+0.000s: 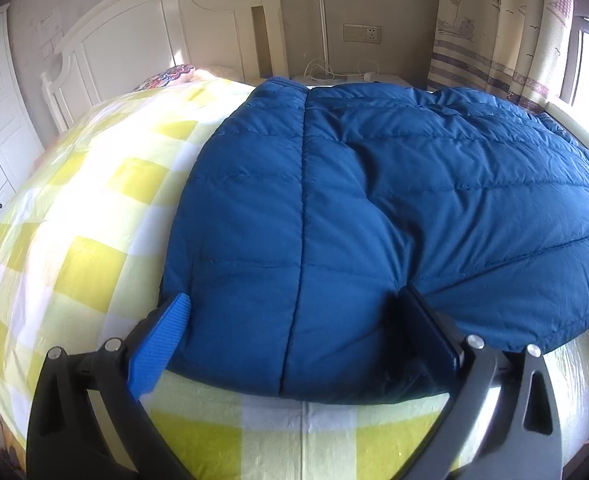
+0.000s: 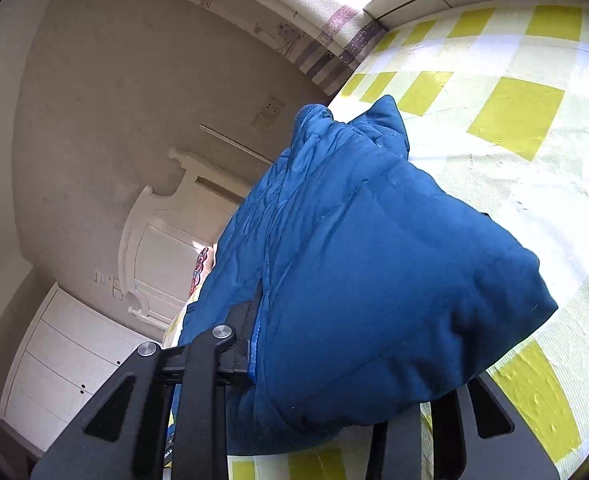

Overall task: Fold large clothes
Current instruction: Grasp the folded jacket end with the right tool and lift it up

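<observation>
A blue quilted puffer jacket lies on the bed with the yellow and white checked sheet. My left gripper is open, its fingers wide apart on either side of the jacket's near hem, resting on it. In the right wrist view the jacket is bunched and lifted off the sheet. My right gripper is shut on a thick fold of the jacket; its right finger is hidden under the cloth.
A white headboard stands at the bed's far end with a patterned pillow. A nightstand with cables, a curtain and a window are at the back right. White drawers stand at the left.
</observation>
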Action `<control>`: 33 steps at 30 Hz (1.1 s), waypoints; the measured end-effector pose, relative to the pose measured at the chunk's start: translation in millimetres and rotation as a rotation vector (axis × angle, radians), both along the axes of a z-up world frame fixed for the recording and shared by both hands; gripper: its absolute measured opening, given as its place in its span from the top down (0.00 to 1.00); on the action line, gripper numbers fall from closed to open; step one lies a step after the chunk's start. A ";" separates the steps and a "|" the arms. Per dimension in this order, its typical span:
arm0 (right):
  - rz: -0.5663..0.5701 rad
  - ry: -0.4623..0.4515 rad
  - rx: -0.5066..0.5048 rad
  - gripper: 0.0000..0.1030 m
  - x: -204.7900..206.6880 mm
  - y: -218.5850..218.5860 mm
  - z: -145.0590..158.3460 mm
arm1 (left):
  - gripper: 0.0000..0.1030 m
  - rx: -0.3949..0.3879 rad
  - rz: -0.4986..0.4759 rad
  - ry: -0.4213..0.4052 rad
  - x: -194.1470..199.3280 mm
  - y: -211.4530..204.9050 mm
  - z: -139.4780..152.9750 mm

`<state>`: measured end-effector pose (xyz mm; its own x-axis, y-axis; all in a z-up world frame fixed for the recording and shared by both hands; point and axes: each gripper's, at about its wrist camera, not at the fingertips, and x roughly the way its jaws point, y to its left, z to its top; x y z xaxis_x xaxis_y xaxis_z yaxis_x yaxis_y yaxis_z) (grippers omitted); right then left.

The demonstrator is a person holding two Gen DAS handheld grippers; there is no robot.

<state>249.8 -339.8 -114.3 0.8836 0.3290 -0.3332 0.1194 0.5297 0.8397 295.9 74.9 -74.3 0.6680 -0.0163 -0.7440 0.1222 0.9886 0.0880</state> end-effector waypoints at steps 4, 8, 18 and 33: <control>-0.008 -0.016 -0.011 0.67 -39.5 -14.9 -0.4 | 0.03 -0.030 -0.089 -0.021 -17.7 -24.0 29.4; -0.029 -0.022 -0.056 0.67 -61.1 -25.5 5.3 | 0.02 -0.059 -0.178 -0.072 -2.5 -83.8 67.9; -0.020 -0.009 -0.152 0.67 -84.4 -29.6 8.9 | 0.02 0.247 -0.194 -0.018 147.8 -232.8 36.7; -0.050 0.038 -0.241 0.67 -80.5 -20.7 13.8 | 0.02 0.190 -0.304 -0.175 -17.9 -184.3 24.7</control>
